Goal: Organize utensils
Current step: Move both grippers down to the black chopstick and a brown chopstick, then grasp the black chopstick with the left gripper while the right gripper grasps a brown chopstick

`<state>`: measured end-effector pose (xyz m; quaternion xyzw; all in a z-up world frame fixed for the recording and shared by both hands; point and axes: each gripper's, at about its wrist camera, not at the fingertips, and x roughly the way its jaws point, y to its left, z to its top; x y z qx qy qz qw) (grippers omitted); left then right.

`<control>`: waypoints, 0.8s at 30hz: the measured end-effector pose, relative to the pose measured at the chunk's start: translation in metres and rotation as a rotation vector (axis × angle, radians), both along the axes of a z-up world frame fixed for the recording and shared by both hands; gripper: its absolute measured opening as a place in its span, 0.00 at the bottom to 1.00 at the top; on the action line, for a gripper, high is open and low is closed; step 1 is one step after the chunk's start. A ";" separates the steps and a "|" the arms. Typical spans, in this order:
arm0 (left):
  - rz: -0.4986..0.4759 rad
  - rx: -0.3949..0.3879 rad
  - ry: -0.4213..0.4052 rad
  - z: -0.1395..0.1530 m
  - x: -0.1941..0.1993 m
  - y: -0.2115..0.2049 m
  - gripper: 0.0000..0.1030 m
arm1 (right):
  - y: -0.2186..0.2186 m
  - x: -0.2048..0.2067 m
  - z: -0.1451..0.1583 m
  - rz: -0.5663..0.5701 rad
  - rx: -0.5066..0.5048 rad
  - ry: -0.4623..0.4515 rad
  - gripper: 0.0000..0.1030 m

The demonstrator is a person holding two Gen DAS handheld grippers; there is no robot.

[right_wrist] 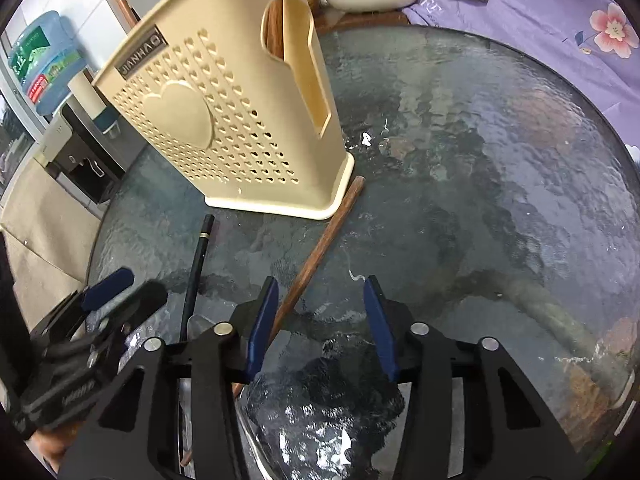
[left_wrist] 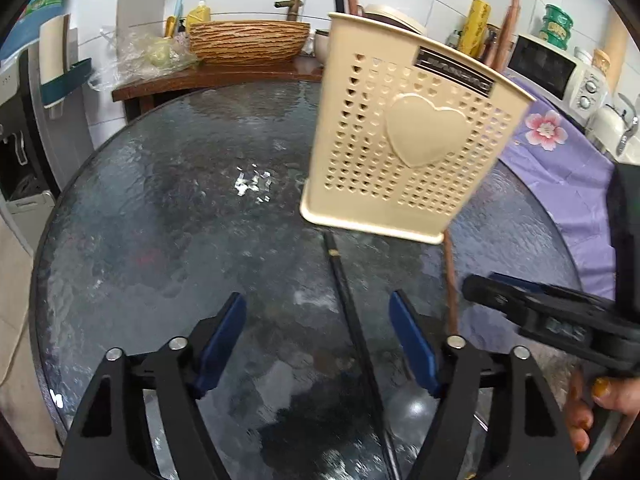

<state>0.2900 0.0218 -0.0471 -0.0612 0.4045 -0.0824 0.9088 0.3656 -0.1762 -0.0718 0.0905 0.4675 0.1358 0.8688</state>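
Note:
A beige perforated utensil holder (left_wrist: 404, 136) with a raised heart stands upright on the round glass table (left_wrist: 180, 220); it also shows in the right wrist view (right_wrist: 224, 120), with wooden and black handles sticking out of its top. A black-handled utensil (left_wrist: 352, 316) and a brown wooden-handled one (left_wrist: 450, 284) lie on the glass in front of it, also seen in the right wrist view as the black handle (right_wrist: 196, 268) and the wooden handle (right_wrist: 320, 248). My left gripper (left_wrist: 320, 344) is open and empty above the black handle. My right gripper (right_wrist: 320, 324) is open and empty, its left finger beside the wooden handle.
A wooden side table with a woven bowl (left_wrist: 248, 42), soap bottle and plastic bags stands behind the glass table. A purple floral cloth (left_wrist: 560, 168) with a microwave (left_wrist: 556, 68) lies at the right. A water dispenser (right_wrist: 52, 92) stands at the left.

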 end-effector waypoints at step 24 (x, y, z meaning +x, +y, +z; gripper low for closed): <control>-0.016 0.103 0.033 -0.010 0.023 -0.018 0.50 | 0.043 0.044 0.000 -0.063 -0.246 -0.002 0.22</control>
